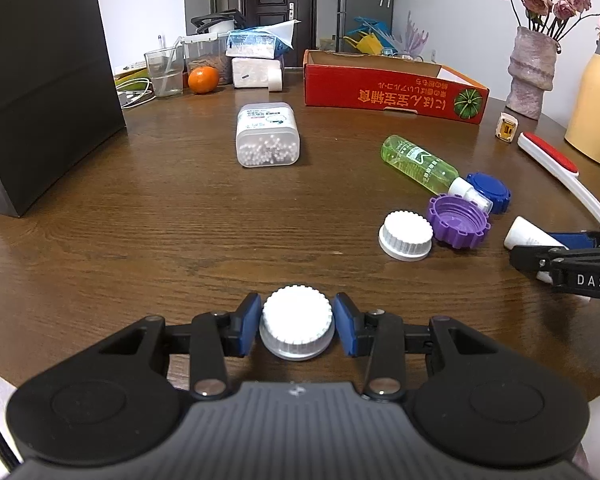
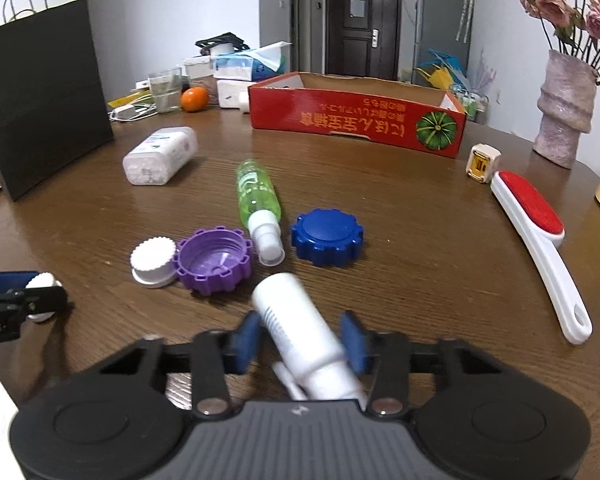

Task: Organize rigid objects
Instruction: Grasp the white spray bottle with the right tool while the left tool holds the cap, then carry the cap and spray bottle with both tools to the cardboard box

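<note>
A: Left wrist view: what do your jaws hold?

B: Your left gripper (image 1: 297,330) pinches a white ribbed cap (image 1: 297,320) between its blue pads, low over the wooden table (image 1: 140,220). Ahead lie a cotton swab box (image 1: 267,136), a green spray bottle (image 1: 420,164), a purple cap (image 1: 458,222), a blue cap (image 1: 490,192) and a second white cap (image 1: 406,234).

A: And the right wrist view?

B: Your right gripper (image 2: 304,344) has its jaws closed narrow on a white bottle (image 2: 300,328), which lies tilted between the pads, blurred. The red cardboard box (image 2: 356,120) stands at the far side, the lint brush (image 2: 536,236) to the right.
</note>
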Demonstrator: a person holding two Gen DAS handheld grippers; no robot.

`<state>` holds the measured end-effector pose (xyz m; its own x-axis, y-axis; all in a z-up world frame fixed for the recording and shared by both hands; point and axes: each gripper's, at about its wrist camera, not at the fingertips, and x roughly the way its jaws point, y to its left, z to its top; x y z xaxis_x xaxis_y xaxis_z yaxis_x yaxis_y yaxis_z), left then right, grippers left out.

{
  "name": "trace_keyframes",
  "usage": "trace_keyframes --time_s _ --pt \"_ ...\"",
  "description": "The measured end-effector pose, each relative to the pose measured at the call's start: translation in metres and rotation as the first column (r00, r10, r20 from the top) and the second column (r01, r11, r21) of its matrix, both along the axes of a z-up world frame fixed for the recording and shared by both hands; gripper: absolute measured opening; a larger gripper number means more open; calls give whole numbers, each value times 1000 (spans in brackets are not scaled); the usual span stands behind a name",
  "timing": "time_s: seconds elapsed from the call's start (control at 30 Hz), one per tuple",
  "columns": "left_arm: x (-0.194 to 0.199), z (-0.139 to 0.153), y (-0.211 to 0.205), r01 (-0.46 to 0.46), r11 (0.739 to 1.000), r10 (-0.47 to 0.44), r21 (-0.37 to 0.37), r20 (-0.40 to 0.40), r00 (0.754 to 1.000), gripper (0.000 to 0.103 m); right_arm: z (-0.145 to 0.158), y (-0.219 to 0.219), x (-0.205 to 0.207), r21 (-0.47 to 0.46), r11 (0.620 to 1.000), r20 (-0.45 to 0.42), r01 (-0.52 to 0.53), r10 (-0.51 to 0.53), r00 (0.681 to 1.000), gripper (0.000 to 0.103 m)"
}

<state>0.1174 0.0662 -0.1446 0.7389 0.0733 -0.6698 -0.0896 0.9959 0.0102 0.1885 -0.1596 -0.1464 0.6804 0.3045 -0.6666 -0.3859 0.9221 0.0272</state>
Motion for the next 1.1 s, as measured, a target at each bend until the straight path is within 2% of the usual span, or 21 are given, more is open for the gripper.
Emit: trace_keyframes --time_s 0.47,1.1 --pt "3 10 0 -8 1000 8 -6 27 1000 41 1 -9 -3 49 998 -4 32 -32 999 26" --pt "14 46 -8 9 999 -5 -32 128 992 41 28 -23 -4 155 986 64 63 -74 995 26"
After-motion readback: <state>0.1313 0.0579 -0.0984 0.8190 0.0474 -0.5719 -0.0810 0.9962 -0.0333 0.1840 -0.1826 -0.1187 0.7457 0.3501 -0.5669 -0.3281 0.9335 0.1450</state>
